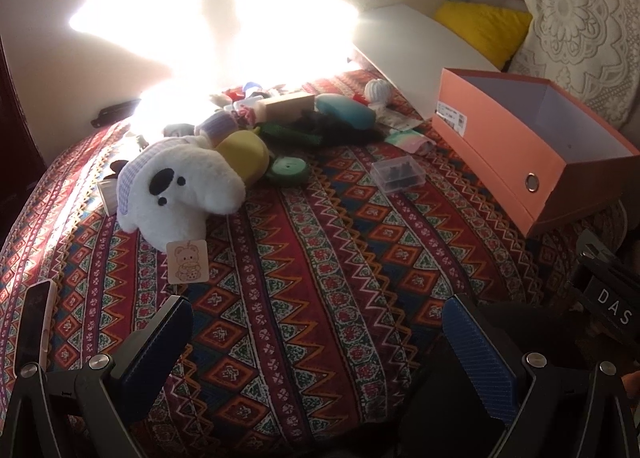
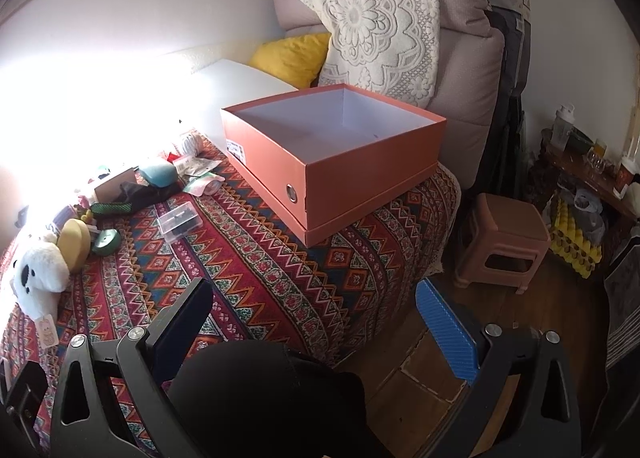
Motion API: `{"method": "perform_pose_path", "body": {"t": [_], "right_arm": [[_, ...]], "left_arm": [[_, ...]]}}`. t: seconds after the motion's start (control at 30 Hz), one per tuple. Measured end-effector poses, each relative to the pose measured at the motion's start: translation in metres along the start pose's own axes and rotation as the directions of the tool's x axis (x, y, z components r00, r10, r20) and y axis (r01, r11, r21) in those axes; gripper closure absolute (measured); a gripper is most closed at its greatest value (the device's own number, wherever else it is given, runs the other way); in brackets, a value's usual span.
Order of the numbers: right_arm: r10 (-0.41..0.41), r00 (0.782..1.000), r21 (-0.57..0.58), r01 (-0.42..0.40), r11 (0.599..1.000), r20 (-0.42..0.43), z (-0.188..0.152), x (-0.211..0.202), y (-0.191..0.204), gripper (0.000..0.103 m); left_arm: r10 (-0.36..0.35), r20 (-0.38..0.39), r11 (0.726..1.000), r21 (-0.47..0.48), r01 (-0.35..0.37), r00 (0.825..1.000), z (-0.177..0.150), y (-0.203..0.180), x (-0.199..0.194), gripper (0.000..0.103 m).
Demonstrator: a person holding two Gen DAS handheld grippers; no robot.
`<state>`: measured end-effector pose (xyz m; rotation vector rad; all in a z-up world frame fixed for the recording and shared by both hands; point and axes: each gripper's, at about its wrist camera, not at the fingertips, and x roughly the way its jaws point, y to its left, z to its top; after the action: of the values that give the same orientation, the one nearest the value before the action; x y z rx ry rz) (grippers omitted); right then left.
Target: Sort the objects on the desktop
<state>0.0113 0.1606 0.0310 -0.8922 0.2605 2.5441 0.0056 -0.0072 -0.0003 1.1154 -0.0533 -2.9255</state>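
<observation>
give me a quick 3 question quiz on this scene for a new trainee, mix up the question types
1. True or false: the orange box already has toys in it.
2. Multiple choice: what lies between the pads of the left hand-held gripper? A) the white plush toy B) only the patterned cloth C) the clear plastic case
3. Short answer: on which side of the orange box, as the right wrist view shows it, does the pile of small things lie?

Key
1. False: its inside shows bare and white.
2. B: the white plush toy and the clear plastic case lie farther off on the patterned cloth; the jaws stand wide open and hold nothing.
3. To its left.
</observation>
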Motion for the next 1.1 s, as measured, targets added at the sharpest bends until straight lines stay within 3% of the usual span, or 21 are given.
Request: {"method": "perform_pose_path", "body": {"t": [1.1], "right_arm": [[-0.001, 1.0, -0.027, 0.002, 1.0, 0.018, -0.0015, -0.0067, 0.007, 0.0]], "left_arm": [[-0.015, 0.015, 1.0, -0.013, 0.015, 1.0, -0.0028, 0.0063, -0.0017, 0.0]]}}
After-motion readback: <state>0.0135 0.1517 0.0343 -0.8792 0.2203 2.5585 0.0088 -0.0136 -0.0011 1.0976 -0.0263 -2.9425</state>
